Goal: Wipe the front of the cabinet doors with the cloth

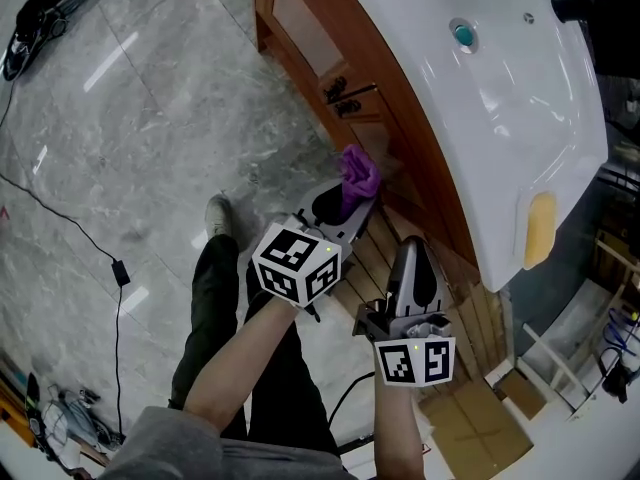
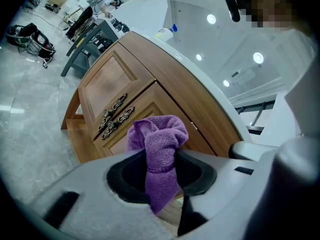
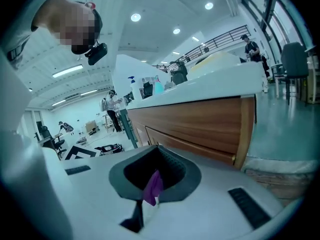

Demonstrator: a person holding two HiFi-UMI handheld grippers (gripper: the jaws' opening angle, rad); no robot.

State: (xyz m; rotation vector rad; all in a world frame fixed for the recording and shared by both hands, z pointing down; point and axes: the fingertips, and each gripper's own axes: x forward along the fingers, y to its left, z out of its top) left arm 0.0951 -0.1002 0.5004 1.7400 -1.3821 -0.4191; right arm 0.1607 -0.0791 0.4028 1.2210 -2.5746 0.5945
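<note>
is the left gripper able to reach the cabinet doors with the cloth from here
Likely yes: the left gripper pinches the purple cloth, which points at the cabinet doors, with nothing between them.

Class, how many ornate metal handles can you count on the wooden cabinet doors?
2. The farther handle and the nearer handle sit side by side where the cabinet doors meet; others may be hidden.

The countertop hides much of the cabinet — before it, the cloth lies half buried in the left gripper.

Bright ceiling lights, glare on floor, fisheye edges w/ vignetting.
</note>
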